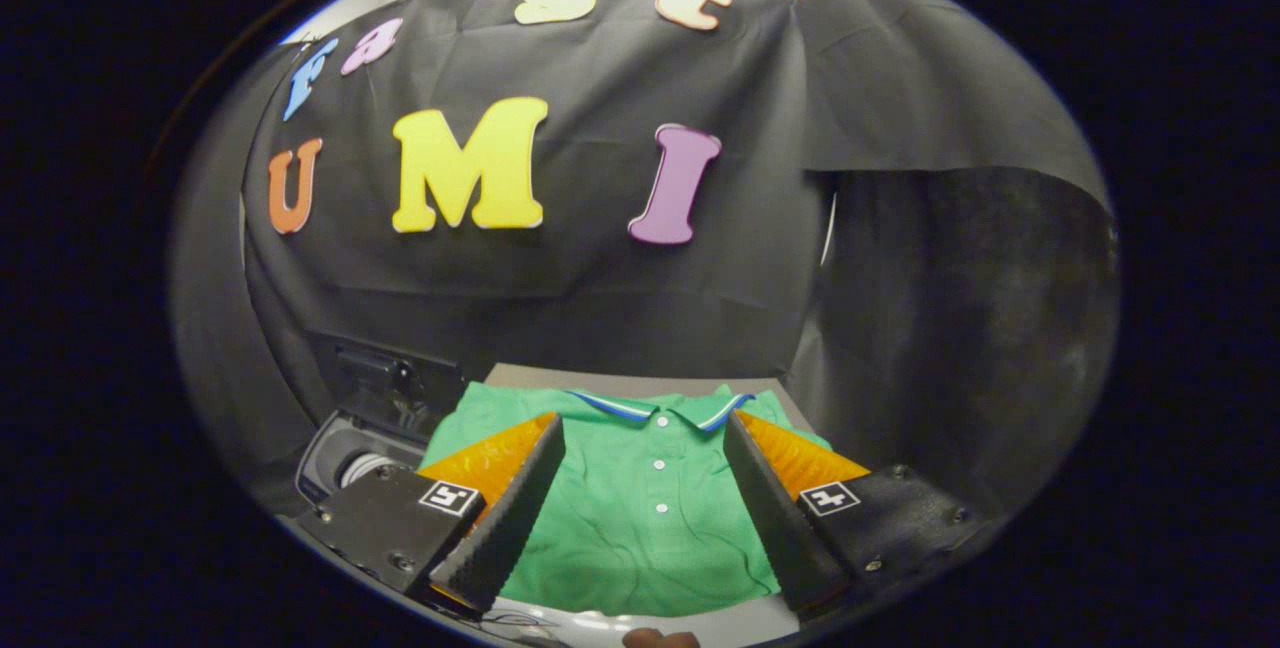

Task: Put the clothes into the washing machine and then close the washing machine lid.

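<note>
A green polo shirt (pixel 640 488) with a striped collar lies flat on a pale desk (pixel 740 618), spread between and beyond the fingers of the claw (pixel 640 503), which stand wide apart, touching nothing. To the left sits the washing machine (pixel 350 448), lid raised. Black cloth (pixel 600 308) walls the booth behind.

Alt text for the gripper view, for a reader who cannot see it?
A green polo shirt lies flat on a table, framed by the open gripper, whose fingers sit apart above it without touching. Beside the table, the washing machine stands with its lid raised.
</note>
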Demonstrator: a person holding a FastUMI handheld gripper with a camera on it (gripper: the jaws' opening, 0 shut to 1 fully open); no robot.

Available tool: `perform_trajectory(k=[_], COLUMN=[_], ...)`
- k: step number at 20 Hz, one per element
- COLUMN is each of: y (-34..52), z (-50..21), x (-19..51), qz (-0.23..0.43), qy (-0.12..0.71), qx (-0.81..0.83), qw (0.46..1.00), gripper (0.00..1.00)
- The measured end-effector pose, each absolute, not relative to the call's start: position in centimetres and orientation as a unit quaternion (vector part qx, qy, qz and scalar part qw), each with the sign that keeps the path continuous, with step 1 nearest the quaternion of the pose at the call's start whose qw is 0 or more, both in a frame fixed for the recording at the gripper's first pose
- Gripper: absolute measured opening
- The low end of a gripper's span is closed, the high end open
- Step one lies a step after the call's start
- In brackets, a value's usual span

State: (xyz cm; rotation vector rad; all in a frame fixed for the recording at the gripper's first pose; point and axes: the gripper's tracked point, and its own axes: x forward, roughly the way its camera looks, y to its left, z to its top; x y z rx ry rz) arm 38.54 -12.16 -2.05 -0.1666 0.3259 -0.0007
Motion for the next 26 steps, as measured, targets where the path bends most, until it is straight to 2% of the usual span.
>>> perform_trajectory(k=[10, 19, 22, 23, 26], y=[-14.7, -14.3, -13.7, -13.7, -14.2], z=[-10.8, -11.4, -11.5, -11.3, -11.1], x=[41.4, 41.7, 41.6, 42.0, 42.4], qz=[-0.001, 0.0, 0.02, 0.022, 0.009], qy=[0.257, 0.263, 0.281, 0.279, 0.258], qx=[-0.065, -0.035, -0.037, -0.042, -0.043], qw=[0.964, 0.964, 0.959, 0.959, 0.965], gripper=[1.0, 1.0, 0.99, 0.92, 0.29])
